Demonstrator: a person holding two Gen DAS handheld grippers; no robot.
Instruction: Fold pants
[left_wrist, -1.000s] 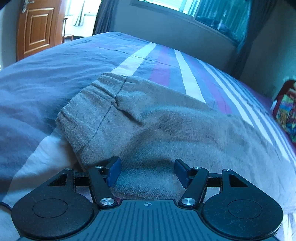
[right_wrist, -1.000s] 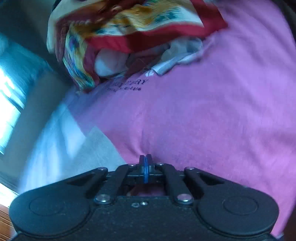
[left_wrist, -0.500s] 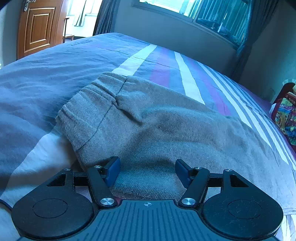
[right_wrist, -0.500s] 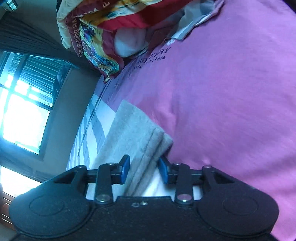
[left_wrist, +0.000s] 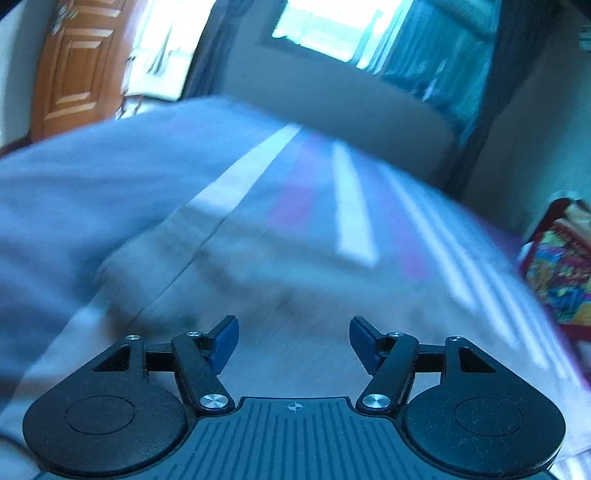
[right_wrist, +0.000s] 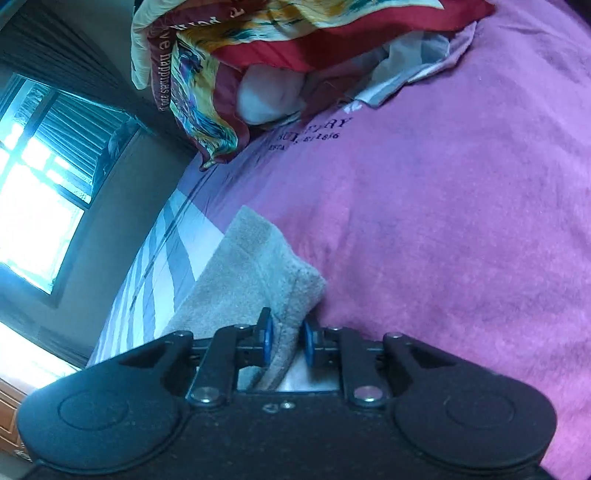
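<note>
The grey pants (left_wrist: 258, 280) lie on the striped bed, blurred in the left wrist view. My left gripper (left_wrist: 293, 339) is open and empty just above the pants' near edge. In the right wrist view the cuff end of the grey pants (right_wrist: 255, 273) lies against a magenta cloth (right_wrist: 461, 221). My right gripper (right_wrist: 286, 339) has its blue pads close on either side of the cuff's edge, pinching it.
A striped blue, white and purple bedsheet (left_wrist: 347, 199) covers the bed. A colourful red-edged blanket (right_wrist: 229, 48) is heaped beyond the magenta cloth and shows at the right of the left view (left_wrist: 561, 273). A wooden door (left_wrist: 74, 70) and a window (left_wrist: 332, 29) stand behind.
My right gripper opened, came over the pants cuff, and has now narrowed onto it. My left gripper stays open and has shifted, with the view tilting up and blurring.
</note>
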